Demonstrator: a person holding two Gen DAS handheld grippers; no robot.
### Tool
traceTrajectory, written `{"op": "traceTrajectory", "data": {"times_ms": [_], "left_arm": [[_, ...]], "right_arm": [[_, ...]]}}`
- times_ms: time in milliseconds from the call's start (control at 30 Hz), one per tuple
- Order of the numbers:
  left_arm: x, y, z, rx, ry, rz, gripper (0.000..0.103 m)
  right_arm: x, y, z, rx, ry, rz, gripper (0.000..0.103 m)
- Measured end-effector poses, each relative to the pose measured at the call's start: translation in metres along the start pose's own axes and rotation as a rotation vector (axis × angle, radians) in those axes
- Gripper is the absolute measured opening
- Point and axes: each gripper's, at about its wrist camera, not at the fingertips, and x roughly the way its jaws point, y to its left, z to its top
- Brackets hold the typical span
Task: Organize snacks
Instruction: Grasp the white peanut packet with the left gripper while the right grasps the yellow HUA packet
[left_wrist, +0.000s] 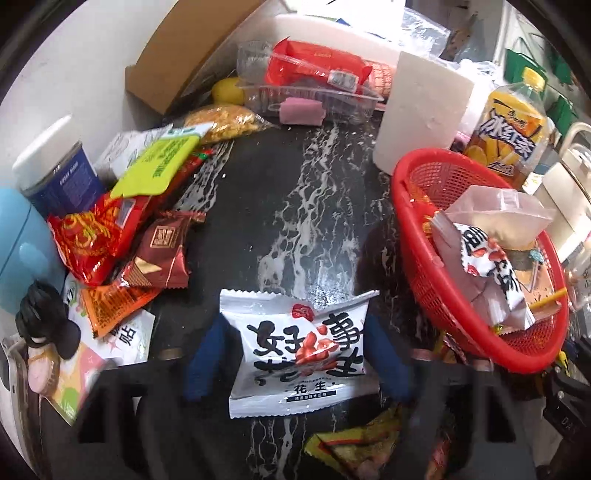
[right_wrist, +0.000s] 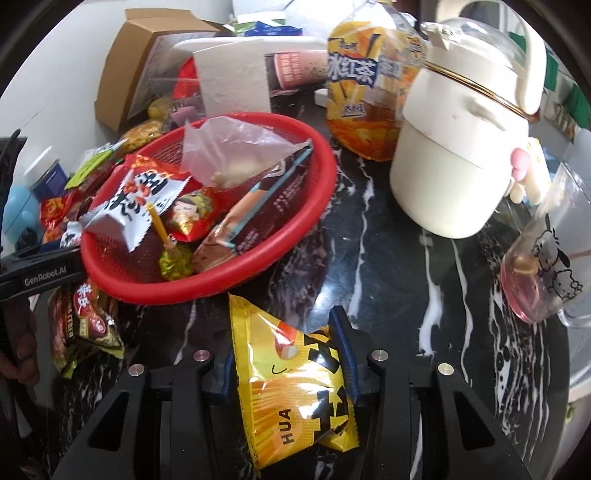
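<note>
Left wrist view: left tool (left_wrist: 295, 354) pinches a white peanut packet (left_wrist: 295, 350) by its sides, left of the red basket (left_wrist: 461, 306). Right tool (right_wrist: 284, 373) pinches a yellow packet (right_wrist: 291, 391) just before that basket. Both look light, crinkly, slippery; mid-body holds suit.

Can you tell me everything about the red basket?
The red basket is round and shallow, made of what looks like plastic mesh with a thick smooth rim. It sits on the dark marbled table, tilted in both views. It already holds snacks: a white peanut packet, a clear plastic bag, a brown wrapped bar, a small red-and-gold snack and a gold-wrapped candy. A white foam block and an iced tea bottle stand behind it.
</note>
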Motion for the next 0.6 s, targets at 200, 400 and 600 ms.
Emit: {"op": "traceTrajectory", "data": {"times_ms": [200, 400, 600], "left_arm": [[-0.011, -0.002, -0.013, 0.024, 0.016, -0.074, 0.057], [-0.028, -0.006, -0.039, 0.034, 0.019, -0.101, 0.057], [-0.047, -0.008, -0.063, 0.049, 0.048, -0.134, 0.057]], "right_arm": [[-0.007, 0.0, -0.01, -0.003, 0.013, 0.048, 0.041], [-0.019, 0.001, -0.026, 0.005, 0.023, 0.099, 0.041], [-0.035, 0.004, -0.047, -0.007, 0.032, 0.167, 0.041]]}}
